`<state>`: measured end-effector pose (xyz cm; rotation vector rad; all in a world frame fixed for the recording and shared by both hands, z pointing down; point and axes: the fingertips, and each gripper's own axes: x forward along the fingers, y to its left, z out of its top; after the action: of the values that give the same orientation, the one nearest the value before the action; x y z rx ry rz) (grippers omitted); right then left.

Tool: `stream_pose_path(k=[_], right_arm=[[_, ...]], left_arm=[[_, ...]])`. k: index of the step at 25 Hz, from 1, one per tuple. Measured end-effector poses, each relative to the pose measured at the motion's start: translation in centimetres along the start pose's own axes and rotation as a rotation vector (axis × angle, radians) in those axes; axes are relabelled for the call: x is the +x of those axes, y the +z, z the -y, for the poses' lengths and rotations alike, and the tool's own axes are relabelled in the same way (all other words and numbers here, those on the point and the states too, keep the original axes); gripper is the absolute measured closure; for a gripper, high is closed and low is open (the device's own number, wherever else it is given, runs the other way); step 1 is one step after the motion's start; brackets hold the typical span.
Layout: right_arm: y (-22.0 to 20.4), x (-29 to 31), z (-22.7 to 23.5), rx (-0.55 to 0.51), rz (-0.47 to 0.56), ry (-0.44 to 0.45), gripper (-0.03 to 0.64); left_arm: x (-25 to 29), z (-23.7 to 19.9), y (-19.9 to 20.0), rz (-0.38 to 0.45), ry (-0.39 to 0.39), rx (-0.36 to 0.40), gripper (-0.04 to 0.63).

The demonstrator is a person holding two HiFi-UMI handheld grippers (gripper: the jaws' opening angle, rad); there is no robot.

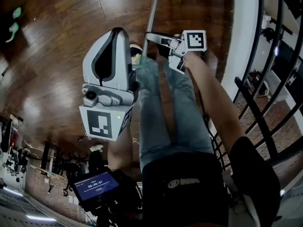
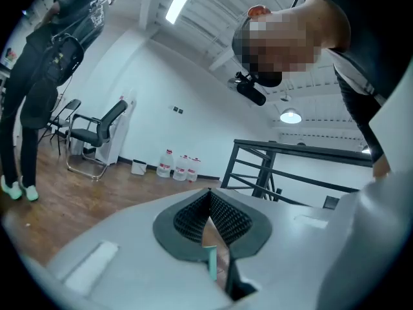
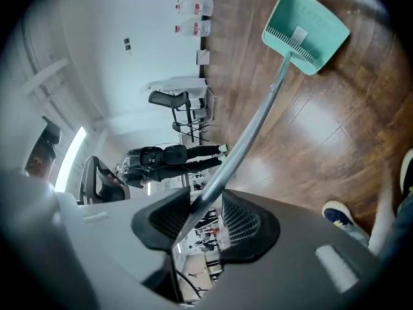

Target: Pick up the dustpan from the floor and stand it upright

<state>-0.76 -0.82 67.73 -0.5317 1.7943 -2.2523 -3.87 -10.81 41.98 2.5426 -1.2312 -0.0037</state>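
Right gripper [image 3: 200, 205] clamped on dustpan [image 3: 304, 26] handle [image 3: 258, 118], high on it for leverage to stand it up. Pan at far end from right gripper, down at floor [image 3: 335, 128]. Left gripper [image 2: 208, 202] beside right gripper, jaws together, empty, spare.

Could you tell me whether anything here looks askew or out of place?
Only the dustpan: the right gripper clamps its metal handle, and it slants toward the wood floor instead of standing upright. Nothing looks spilled or damaged.
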Motion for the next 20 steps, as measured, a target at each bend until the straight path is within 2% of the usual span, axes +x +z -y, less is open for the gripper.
stream_pose_path(k=[7,11,15,20], right_arm=[[-3.5,1.9,0.1,0.226,-0.029,0.058,0.456],[-5.8,3.0,0.0,0.330,-0.094,0.068,0.451],[-7.8,4.3,0.2,0.367,-0.155,0.054,0.435],[-6.4,5.2,-0.2,0.356,-0.160,0.110,0.422]], left_arm=[[0.1,0.8,0.8,0.010,-0.062,0.061,0.577],[-0.3,1.1,0.3,-0.004,-0.088,0.068,0.577],[0.4,1.7,0.4,-0.023,-0.112,0.066,0.577],[-0.4,0.9,-0.3,-0.024,-0.088,0.078,0.577]])
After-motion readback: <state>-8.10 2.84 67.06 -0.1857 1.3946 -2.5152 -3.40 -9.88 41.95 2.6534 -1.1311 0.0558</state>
